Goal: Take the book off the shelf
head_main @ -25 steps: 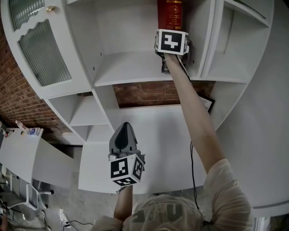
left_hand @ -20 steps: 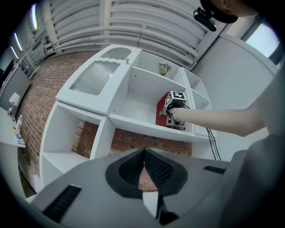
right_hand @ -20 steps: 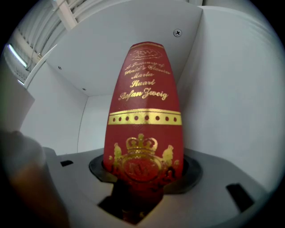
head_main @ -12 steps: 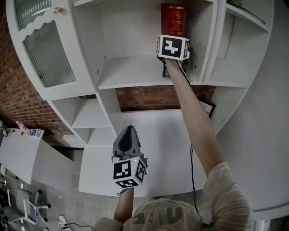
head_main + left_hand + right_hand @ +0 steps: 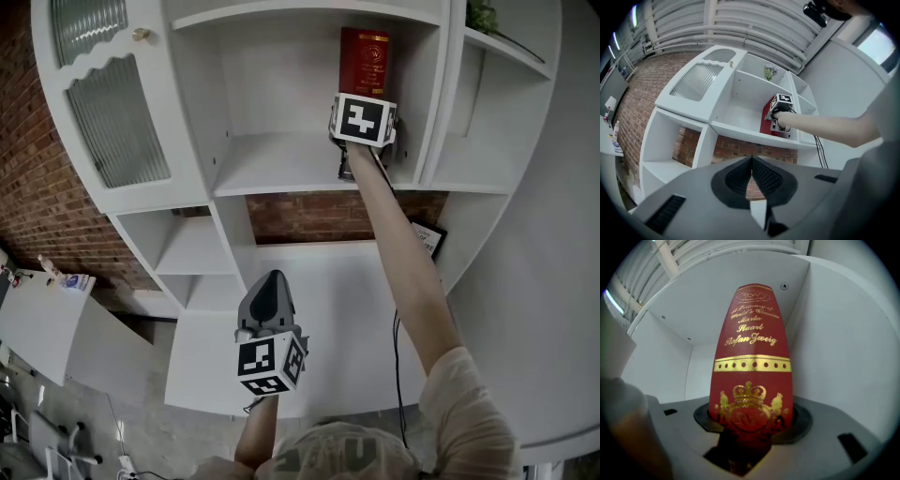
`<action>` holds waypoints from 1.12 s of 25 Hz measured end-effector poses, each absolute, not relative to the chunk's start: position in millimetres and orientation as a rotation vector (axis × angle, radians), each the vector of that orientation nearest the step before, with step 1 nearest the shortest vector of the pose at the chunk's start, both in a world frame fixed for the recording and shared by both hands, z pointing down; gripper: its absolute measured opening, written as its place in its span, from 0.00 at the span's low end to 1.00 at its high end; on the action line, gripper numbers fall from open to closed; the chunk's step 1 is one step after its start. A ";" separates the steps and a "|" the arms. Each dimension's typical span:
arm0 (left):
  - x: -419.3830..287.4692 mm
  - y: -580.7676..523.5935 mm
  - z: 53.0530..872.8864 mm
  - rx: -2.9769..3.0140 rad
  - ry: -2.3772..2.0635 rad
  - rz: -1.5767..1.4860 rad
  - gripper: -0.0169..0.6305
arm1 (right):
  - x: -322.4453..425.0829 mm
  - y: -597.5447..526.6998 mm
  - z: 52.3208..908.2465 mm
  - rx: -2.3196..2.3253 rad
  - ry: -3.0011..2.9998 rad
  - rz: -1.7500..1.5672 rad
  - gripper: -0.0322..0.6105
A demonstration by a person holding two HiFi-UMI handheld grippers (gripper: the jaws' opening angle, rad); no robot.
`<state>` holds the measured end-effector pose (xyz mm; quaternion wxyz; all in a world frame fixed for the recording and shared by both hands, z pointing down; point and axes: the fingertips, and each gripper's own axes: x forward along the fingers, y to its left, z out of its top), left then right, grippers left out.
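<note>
Big white shelf unit [image 5: 309, 159] fills pretty much the whole head view; brick wall [image 5: 319, 211] shows through the open-backed compartment under the main board; top left corner of the unit has a door with ribbed glass [image 5: 117, 127] and a little brass knob. The person's right arm [image 5: 403, 272] reaches straight up into the wide upper compartment.

The book [image 5: 365, 61] is red with gold lettering and a crown crest on the spine; it stands upright on that upper board, at the board's right end, just beside the compartment's right wall; it hasn't come off the shelf yet.

The right gripper [image 5: 750, 425] is clamped on the lower part of the spine, jaws roughly half spread with the book filling the gap between them. The left gripper [image 5: 272, 279] hangs lower down in front of the unit's bottom boards, well apart from the book; jaws pressed together, nothing in them.

There's a small green plant [image 5: 483, 14] in the narrow compartment at the top right corner.
</note>
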<state>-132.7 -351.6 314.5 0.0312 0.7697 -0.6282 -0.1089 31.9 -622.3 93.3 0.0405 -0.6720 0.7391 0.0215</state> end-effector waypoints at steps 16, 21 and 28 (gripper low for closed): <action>-106.8 -348.9 294.3 2.440 -1.889 -0.252 0.05 | 21.4 -498.4 82.1 -1.773 2.338 0.041 0.43; -90.4 -345.7 274.6 2.494 -1.879 -0.297 0.05 | 24.6 -456.2 81.5 -1.730 2.331 0.169 0.43; -83.7 -337.0 230.6 2.574 -1.919 -0.376 0.05 | 47.7 -387.9 90.6 -1.790 2.227 0.439 0.43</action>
